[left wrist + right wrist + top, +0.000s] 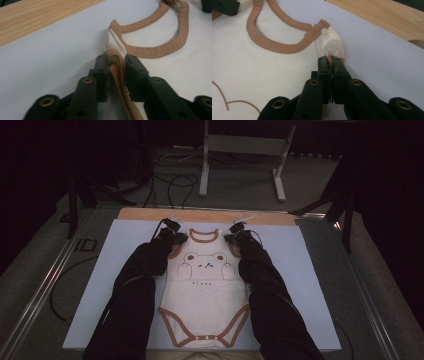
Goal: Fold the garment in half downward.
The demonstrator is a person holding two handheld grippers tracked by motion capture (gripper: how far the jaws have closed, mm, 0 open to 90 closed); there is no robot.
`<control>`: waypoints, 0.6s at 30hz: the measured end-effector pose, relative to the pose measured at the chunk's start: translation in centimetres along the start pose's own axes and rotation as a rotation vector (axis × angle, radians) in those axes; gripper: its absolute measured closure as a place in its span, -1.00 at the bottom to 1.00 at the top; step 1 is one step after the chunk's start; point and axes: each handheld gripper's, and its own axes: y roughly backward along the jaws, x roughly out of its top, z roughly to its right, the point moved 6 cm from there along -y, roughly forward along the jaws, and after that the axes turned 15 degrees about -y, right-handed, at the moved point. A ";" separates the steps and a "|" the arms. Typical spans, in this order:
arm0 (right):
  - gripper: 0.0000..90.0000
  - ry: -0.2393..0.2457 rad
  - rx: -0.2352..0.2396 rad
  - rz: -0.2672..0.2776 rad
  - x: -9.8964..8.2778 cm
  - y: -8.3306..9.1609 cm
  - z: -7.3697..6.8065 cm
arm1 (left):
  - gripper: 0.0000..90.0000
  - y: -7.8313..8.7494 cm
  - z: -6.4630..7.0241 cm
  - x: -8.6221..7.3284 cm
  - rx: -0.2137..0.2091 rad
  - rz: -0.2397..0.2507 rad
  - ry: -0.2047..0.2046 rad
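Clearly both tools already have their bite: the left gripper (116,62) has its jaws clamped on a bunched fold of tan binding at one shoulder of the baby bodysuit (205,285), and the right gripper (331,61) is pinched together on the thin edge of the other shoulder, just below a small white snap (325,32). The garment lies flat, face up, on the pale blue mat (300,285) in the middle of the table, neck opening (204,236) toward the far wooden edge (200,214), crotch snaps toward the person, whose dark sleeves (135,290) run along either side. It should handle as light, limp cotton with no stiffness, so it will sag and swing from wherever it is held and will crease rather than slide. The doubled, stitched binding at the shoulders looks the soundest place to grip, thicker and less stretchy than the body cloth; the snap tab is a thin purchase that could slip out if pulled hard
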 end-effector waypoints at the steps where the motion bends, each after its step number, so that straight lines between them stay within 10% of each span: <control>1: 0.96 -0.002 0.002 0.000 0.0 0.0 0.0 | 0.81 -0.1 0.2 0.1 -0.004 0.004 -0.007; 18: 0.98 0.020 0.032 0.035 0.6 1.7 -0.8 | 0.97 1.6 0.2 0.9 0.015 0.049 -0.025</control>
